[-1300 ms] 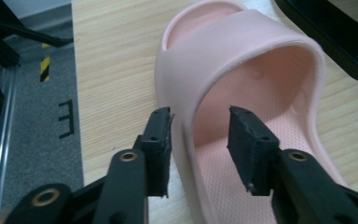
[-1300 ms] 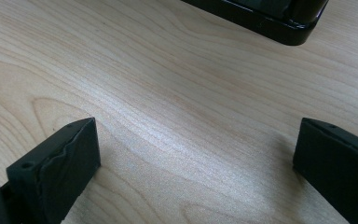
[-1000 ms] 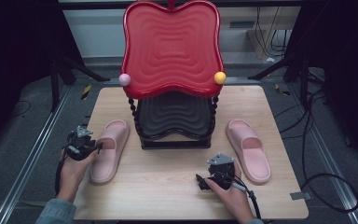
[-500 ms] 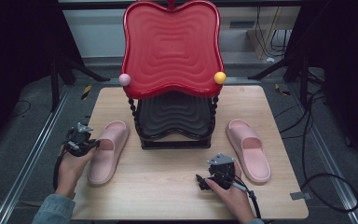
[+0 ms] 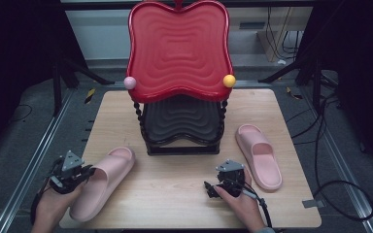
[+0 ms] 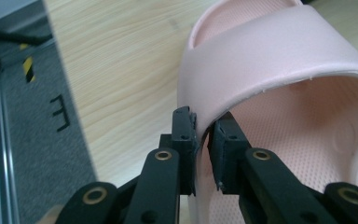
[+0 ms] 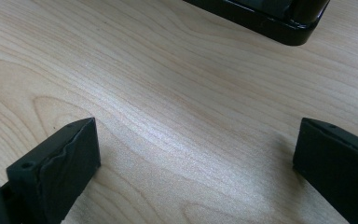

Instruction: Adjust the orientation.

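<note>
Pink slipper [image 6: 270, 60] strap edge pinched in left gripper [image 6: 204, 140] jaws, right gripper [image 7: 191, 163] – jaws spread wide – over bare table [image 7: 177, 93]

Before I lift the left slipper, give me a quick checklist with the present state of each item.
1. Left gripper shut on the left slipper: ok. One finger sits outside the strap edge and one inside, in the left gripper view.
2. Depth of the grip: cannot tell. The fingers hold just the strap's rim, so it may slip.
3. Right gripper free: ok, open over bare table with nothing between its fingers.
4. Right slipper out of the way: ok, it lies apart at the table's right side.
5. Rack clear of the lift path: ok, the black lower tray stands apart from the left slipper's toe.
</note>
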`<state>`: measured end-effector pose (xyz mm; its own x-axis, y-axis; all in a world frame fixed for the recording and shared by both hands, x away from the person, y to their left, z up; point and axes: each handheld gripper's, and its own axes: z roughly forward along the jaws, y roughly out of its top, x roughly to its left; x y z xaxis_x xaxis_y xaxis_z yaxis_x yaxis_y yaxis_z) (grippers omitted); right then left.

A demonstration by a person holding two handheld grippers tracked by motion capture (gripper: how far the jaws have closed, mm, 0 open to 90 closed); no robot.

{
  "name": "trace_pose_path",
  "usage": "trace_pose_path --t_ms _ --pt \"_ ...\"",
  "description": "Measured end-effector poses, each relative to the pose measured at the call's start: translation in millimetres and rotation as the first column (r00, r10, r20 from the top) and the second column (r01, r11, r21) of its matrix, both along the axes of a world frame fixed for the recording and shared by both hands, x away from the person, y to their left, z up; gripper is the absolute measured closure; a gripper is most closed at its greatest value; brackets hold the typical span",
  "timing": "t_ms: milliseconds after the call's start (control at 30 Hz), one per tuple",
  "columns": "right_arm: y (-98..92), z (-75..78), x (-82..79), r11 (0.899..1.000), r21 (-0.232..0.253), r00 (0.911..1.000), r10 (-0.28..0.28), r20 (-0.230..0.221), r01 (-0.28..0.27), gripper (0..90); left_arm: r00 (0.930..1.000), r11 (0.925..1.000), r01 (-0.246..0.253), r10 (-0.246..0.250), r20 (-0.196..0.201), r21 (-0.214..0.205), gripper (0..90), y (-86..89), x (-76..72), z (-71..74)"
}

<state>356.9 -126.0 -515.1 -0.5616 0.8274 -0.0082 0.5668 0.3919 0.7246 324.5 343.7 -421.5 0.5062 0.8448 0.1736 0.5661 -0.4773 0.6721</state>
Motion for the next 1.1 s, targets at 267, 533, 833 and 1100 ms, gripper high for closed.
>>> trace_pose_path --t_ms 267,533,833,1100 --pt "0.1 -0.1 0.0 1.0 0.0 1.0 -0.002 0.001 0.002 0.8 0.9848 0.9848 0.172 -0.173 -0.02 -0.026 81.1 -67.1 7.3 -10.6" --pt "0.0 0.0 0.0 1.0 0.0 1.0 -0.001 0.001 0.001 0.8 0.9726 0.9733 0.229 -0.229 -0.04 0.002 80.7 -110.0 20.6 -26.6" --pt "0.0 0.0 0.0 1.0 0.0 1.0 -0.001 0.0 0.001 0.8 0.9787 0.9751 0.205 -0.205 0.0 -0.086 58.2 -102.0 -8.1 -5.2" --pt "0.1 -0.1 0.0 1.0 -0.001 1.0 -0.001 0.001 0.001 0.8 0.9639 0.9466 0.242 -0.26 -0.059 -0.213 56.4 -113.3 -27.9 -10.0"
